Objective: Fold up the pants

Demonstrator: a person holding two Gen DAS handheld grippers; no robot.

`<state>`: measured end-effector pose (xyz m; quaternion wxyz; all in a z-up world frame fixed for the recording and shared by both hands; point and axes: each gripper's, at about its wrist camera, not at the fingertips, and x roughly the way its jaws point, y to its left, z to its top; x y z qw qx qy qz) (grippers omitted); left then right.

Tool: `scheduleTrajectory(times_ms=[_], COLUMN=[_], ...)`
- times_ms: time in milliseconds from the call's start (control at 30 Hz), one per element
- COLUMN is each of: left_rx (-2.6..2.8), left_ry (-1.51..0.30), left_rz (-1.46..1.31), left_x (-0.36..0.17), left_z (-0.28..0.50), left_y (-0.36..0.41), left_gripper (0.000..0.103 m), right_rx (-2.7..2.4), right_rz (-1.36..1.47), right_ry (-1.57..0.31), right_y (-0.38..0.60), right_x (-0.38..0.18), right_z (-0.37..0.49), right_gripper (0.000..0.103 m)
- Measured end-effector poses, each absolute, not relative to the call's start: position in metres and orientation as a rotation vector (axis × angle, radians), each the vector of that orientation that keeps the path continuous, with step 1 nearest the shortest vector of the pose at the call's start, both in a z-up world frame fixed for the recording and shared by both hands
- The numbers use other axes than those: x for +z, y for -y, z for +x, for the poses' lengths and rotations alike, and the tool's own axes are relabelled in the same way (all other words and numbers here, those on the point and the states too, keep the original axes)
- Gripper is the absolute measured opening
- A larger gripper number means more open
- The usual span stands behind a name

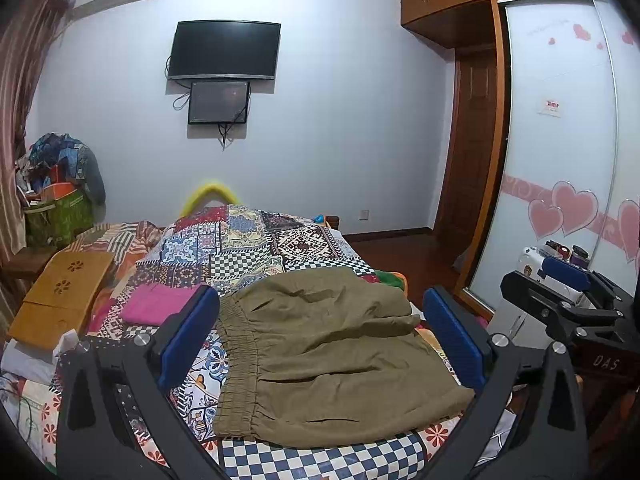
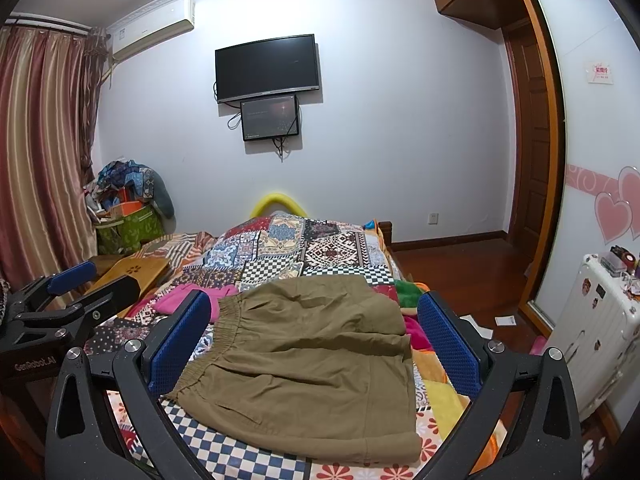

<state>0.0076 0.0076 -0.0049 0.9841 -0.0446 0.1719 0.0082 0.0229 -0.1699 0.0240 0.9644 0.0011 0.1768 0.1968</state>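
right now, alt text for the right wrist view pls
Olive-green pants, folded into a compact stack, lie on a patchwork bedspread between the open right gripper's blue fingers. The left gripper hovers at the left edge; a wall TV hangs beyond.

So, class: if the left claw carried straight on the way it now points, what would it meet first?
Most likely the olive-green pants lying folded on the patchwork bedspread, framed between the open left claw; depth is uncertain.

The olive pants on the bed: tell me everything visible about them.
The pants are olive-khaki, of a woven, wrinkled cloth, with a gathered elastic waistband along their left edge. They lie folded into a compact, layered rectangle, flat on the patchwork bedspread. A pink garment lies beside the waistband. Neither claw touches them; both stand open.
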Motion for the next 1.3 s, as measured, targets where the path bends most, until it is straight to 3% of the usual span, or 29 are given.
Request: scheduleTrajectory(times_ms=[1300], left_rx=[0.034], left_ry=[-0.32], left_rz=[-0.099], left_x=[-0.0052], left_z=[0.0002], left_y=[-0.009], left_gripper=[0.103], right_rx=[0.402], right_rz=[0.004], right_ry=[-0.359], right_y=[0.1684], right_x=[0.0243], right_z=[0.0189], right_gripper=[0.103])
